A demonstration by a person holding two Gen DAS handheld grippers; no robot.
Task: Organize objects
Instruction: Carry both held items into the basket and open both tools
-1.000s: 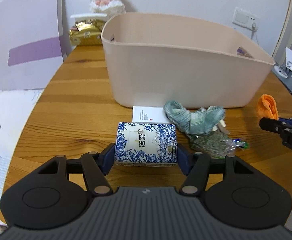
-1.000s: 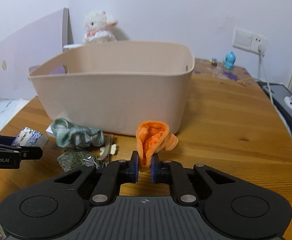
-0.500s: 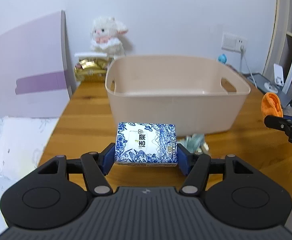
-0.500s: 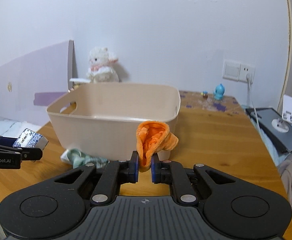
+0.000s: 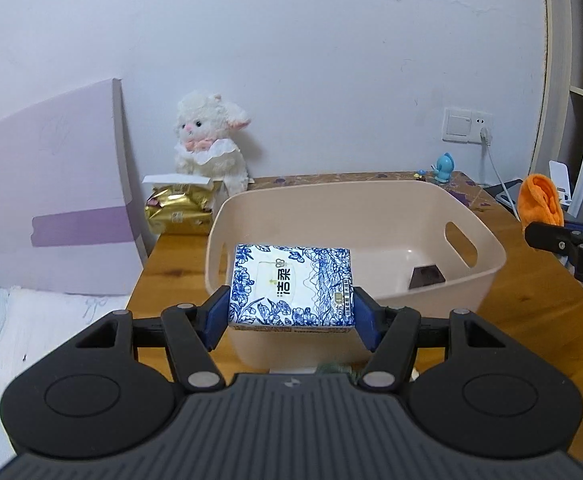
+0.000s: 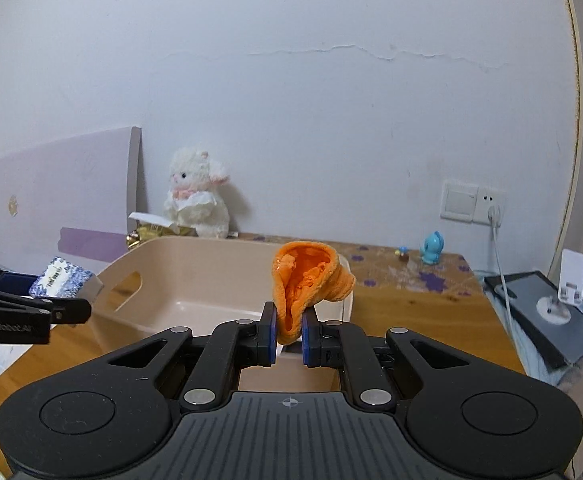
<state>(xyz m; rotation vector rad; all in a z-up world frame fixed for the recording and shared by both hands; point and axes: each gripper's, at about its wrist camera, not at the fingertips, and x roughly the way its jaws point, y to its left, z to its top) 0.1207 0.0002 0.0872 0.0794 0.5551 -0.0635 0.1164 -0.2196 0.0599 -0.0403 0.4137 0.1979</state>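
My left gripper (image 5: 291, 312) is clamped on the tissue pack (image 5: 291, 285), one blue pad on each short end, and holds it in the air. Just ahead of and below the pack is the near rim of the bin (image 5: 471, 224); a small dark packet (image 5: 427, 277) lies on the bin floor, ahead and to the right. My right gripper (image 6: 290, 332) pinches the orange sock (image 6: 307, 284) by its lower end, the open cuff standing up above the pads. From its camera the bin (image 6: 179, 276) sits straight ahead and below, with the sock raised in front of its right corner. The left gripper and pack (image 6: 65, 282) show at the left edge, beside the bin.
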